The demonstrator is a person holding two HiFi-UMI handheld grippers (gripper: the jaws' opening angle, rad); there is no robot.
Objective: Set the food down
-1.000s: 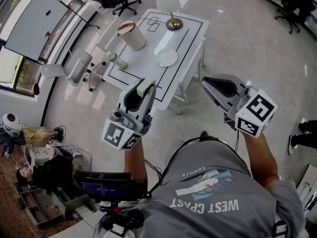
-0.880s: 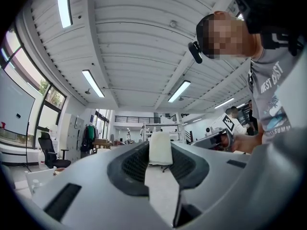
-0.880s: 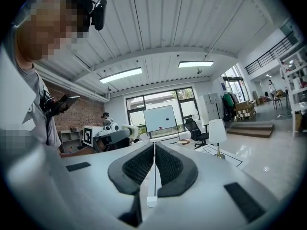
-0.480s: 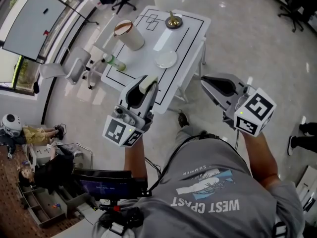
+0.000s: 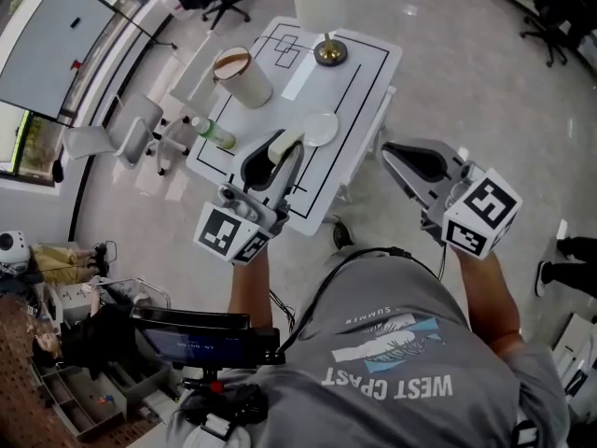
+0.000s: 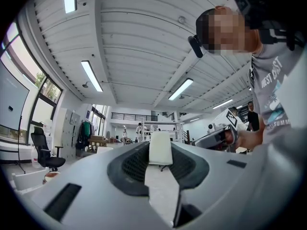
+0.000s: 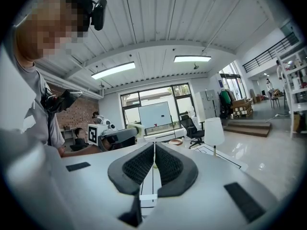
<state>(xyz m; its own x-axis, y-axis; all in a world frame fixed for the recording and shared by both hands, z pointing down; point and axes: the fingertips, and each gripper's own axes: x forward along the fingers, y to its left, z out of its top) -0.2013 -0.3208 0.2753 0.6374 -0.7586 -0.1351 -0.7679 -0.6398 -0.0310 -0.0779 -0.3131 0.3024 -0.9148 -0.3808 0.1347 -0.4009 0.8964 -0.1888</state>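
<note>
Clearly the left gripper [image 5: 278,152] is clamped on the food [image 5: 284,147], a pale cream block that stands upright between its jaws and rises past their tips in the left gripper view [image 6: 159,148]. From the head view this gripper hangs over the near edge of a white table [image 5: 359,73] marked with black lines. Just beyond its tip and slightly to its right lies a small white plate [image 5: 320,129]. To its left a green bottle [image 5: 213,133] lies on its side, and farther out on that side a paper tub [image 5: 242,75] leans over. At the table's far end stands a lamp [image 5: 317,3] with a white shade and a brass base. Well to the right, off the table and over the floor, the right gripper [image 5: 392,152] has its jaws pressed together with nothing between them [image 7: 154,150].
</note>
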